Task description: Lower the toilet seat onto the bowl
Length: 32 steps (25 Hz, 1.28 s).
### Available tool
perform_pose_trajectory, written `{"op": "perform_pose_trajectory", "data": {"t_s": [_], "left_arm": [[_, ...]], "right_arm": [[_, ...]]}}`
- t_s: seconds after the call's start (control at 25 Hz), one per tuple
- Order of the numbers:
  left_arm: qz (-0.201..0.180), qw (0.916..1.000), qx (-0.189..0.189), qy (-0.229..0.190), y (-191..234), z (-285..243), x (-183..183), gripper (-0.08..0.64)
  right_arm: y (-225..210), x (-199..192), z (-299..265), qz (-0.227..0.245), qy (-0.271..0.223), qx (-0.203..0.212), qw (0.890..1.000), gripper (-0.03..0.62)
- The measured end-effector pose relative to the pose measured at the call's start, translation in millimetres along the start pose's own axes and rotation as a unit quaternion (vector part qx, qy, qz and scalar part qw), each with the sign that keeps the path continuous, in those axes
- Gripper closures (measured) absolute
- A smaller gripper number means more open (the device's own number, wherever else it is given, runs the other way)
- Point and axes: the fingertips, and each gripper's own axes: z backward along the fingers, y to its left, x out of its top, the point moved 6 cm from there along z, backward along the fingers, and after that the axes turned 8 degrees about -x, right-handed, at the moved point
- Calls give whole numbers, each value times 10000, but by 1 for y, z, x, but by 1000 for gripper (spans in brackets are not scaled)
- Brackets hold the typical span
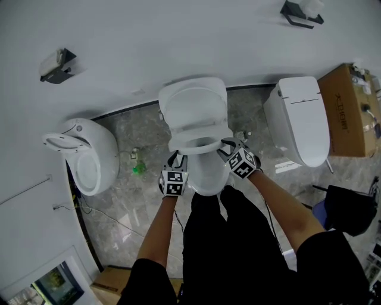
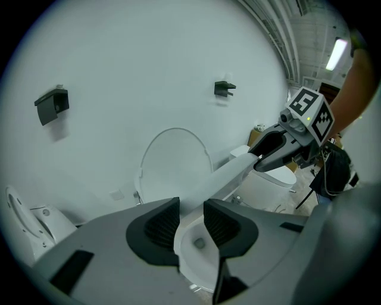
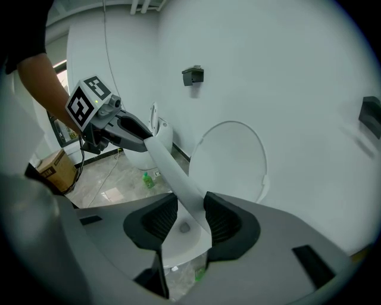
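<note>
The white toilet's seat (image 1: 199,136) hangs partway down between the upright lid (image 1: 193,95) and the bowl (image 1: 207,176). My left gripper (image 1: 178,159) is at the seat's left side and my right gripper (image 1: 229,145) at its right side. In the left gripper view the seat's rim (image 2: 223,176) fills the gap between the left gripper (image 2: 190,206) pads, which are shut on it. In the right gripper view the seat rim (image 3: 172,173) passes through the right gripper (image 3: 190,205), resting against one pad with a gap to the other, so it is open.
A second toilet (image 1: 89,156) stands to the left and a closed one (image 1: 303,119) to the right. A cardboard box (image 1: 348,110) sits at far right, a green bottle (image 1: 139,168) on the marble floor, a black bag (image 1: 351,208) at right. Two wall holders (image 1: 57,64) (image 1: 300,13) hang above.
</note>
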Motion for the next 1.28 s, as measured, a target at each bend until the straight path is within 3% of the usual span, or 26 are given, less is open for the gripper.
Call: {"op": "perform_pose_trajectory", "data": {"t_s": [0.24, 1.0, 1.28], "left_arm": [[-40, 9999, -113, 125, -13, 5, -16, 428], [167, 9990, 140, 402, -43, 14, -55, 426], [116, 9970, 236, 722, -56, 15, -68, 428]], "right_arm": [[13, -15, 7, 9, -58, 41, 10000, 430], [45, -46, 16, 456, 80, 438, 9980, 415], [56, -61, 20, 705, 107, 667, 9952, 411]]}}
